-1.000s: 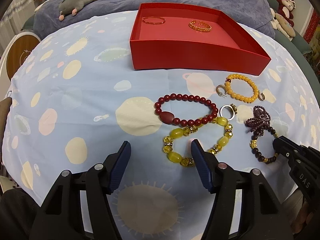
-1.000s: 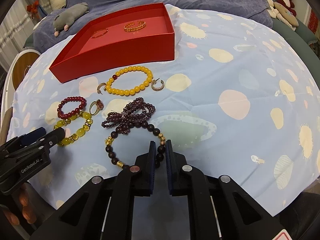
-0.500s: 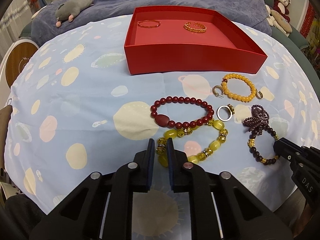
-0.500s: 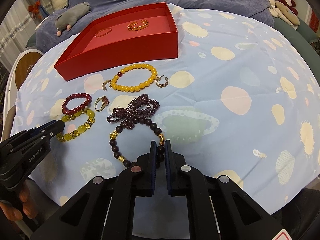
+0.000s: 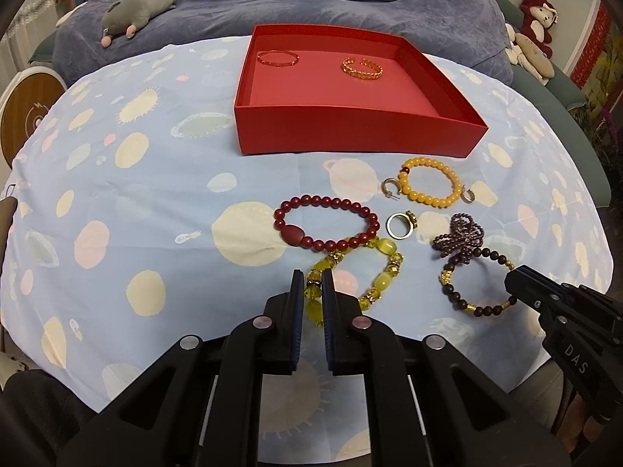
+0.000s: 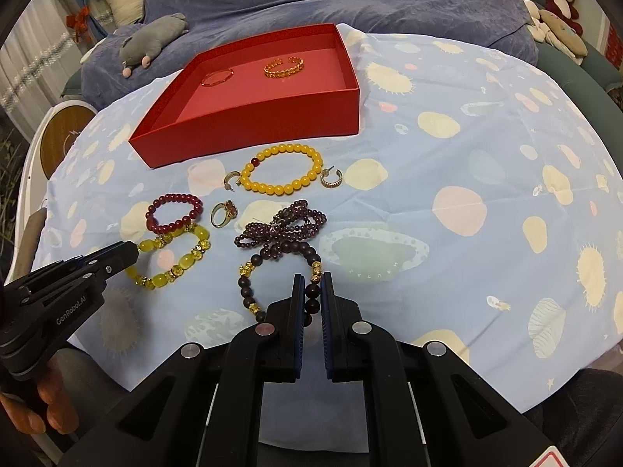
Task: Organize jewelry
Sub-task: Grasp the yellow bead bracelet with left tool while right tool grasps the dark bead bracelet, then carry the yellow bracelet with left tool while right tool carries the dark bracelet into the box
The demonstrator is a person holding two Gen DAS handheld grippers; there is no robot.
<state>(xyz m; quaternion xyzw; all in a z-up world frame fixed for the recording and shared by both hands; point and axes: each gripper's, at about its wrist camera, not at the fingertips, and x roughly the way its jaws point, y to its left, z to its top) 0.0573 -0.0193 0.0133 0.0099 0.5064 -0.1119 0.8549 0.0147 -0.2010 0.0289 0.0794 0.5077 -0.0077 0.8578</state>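
Note:
My left gripper (image 5: 312,278) is shut on the yellow stone bracelet (image 5: 383,277), which also shows in the right wrist view (image 6: 171,257). My right gripper (image 6: 312,282) is shut on the dark brown bead bracelet (image 6: 249,284), seen in the left wrist view too (image 5: 455,299). The red box (image 5: 350,132) at the back holds a thin red bangle (image 5: 277,57) and a gold chain bangle (image 5: 362,68). A dark red bead bracelet (image 5: 323,220), an orange bead bracelet (image 5: 428,183), a ring (image 5: 401,225), two hoop earrings and a purple bead cluster (image 5: 461,235) lie on the cloth.
The table wears a light blue planet-print cloth (image 5: 155,202). A blue blanket with a grey plush toy (image 5: 136,7) lies behind the box. Plush monkeys (image 5: 537,23) sit at the far right. A round wooden stool (image 5: 27,113) stands at the left.
My left gripper went from wide open to shut on the yellow stone bracelet. Both grippers have risen slightly and the views have pulled back a little.

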